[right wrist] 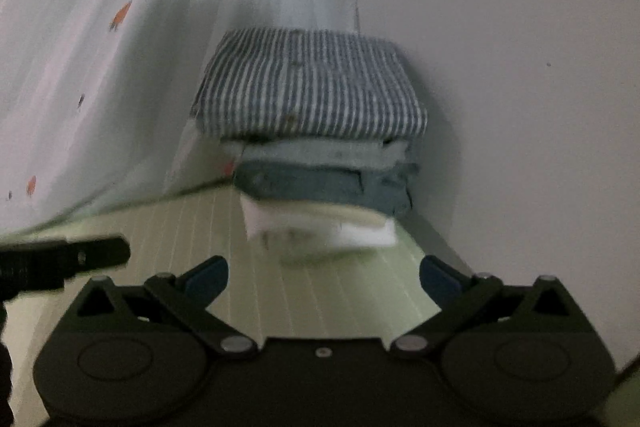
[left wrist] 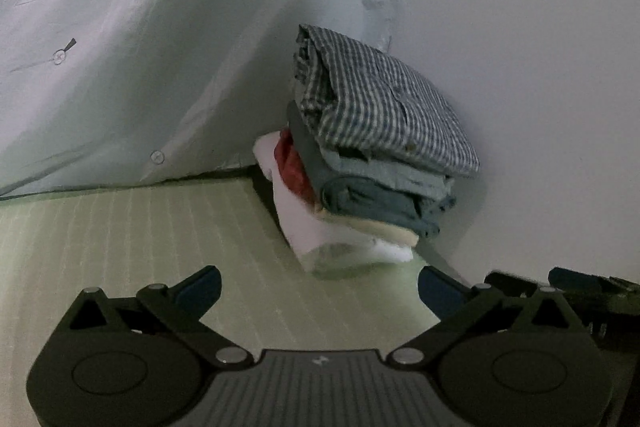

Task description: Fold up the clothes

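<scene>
1. A pile of folded clothes [left wrist: 372, 163] sits on the pale green mat [left wrist: 120, 247], pushed into the corner where the patterned sheet [left wrist: 120, 47] meets the plain white wall [left wrist: 520, 67].
2. In my left view the pile's long side runs from upper left to lower right, along the wall; in my right view [right wrist: 316, 147] I face 1 short folded end square on.
3. The top piece is a blue-and-white striped shirt [left wrist: 380, 99], folded into a rectangle, with a button placket showing in the right view [right wrist: 308, 83].
4. Under it lie a light blue layer [left wrist: 384, 171], then a darker blue denim-like layer [left wrist: 380, 203], then a cream piece [left wrist: 376, 227], and white cloth [left wrist: 320, 231] at the bottom.
5. A red piece [left wrist: 292, 163] pokes out at the left side of the pile.
6. The lower white cloth sticks out past the layers above, so the pile leans a little.
7. My left gripper [left wrist: 320, 287] is spread wide and holds nothing; it hangs over the mat in front of the pile, apart from it.
8. My right gripper [right wrist: 324, 277] is spread wide too, with only mat between its fingers.
9. The right view is blurred, so fine detail there is unclear.
</scene>
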Tool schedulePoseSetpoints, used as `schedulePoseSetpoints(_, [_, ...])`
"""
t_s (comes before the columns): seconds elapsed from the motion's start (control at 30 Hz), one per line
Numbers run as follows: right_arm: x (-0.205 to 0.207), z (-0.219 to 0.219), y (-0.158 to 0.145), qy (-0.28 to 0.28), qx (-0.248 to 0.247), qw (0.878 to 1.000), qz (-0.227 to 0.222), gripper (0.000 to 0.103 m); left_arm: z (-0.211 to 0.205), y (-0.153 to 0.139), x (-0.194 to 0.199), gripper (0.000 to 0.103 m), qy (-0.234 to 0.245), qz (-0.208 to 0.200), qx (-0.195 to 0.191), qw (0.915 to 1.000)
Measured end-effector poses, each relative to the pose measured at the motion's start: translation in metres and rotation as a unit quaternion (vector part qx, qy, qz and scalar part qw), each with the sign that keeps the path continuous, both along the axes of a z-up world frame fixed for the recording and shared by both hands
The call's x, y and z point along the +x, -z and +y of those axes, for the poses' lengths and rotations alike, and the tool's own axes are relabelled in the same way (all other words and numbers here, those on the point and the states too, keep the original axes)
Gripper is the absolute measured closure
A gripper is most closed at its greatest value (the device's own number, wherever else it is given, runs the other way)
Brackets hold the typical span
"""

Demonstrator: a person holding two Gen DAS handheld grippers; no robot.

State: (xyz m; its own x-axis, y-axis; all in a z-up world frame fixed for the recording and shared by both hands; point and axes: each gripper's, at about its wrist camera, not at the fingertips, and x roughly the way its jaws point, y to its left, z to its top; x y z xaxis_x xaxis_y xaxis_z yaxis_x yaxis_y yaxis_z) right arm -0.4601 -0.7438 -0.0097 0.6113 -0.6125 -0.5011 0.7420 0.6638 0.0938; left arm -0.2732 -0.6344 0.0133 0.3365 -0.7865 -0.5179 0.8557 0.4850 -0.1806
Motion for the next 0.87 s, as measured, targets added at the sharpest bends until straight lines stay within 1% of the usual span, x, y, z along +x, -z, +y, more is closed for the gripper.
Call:
schedulePoseSetpoints(0.1, [-0.008, 0.015, 0.006, -0.003, 0.005, 1.0, 0.014, 0.0, 0.009, 0.003, -0.007, 0.0, 0.005, 0.006, -0.001, 1.0])
schedulePoseSetpoints(0.3, [-0.02, 0.025, 0.009, 0.009, 0.01, 1.0, 0.017, 0.0, 0.021, 0.007, -0.021, 0.0, 0.015, 0.011, 0.002, 0.9998])
schedulePoseSetpoints(0.57, [-0.029, 0.03, 0.009, 0.016, 0.016, 1.0, 0.016, 0.0, 0.028, 0.007, -0.029, 0.0, 0.025, 0.016, 0.001, 0.9996])
schedulePoseSetpoints(0.87, [-0.032, 0.028, 0.009, 0.016, 0.016, 1.0, 0.014, 0.0, 0.025, 0.004, -0.034, 0.0, 0.036, 0.007, -0.003, 0.9993])
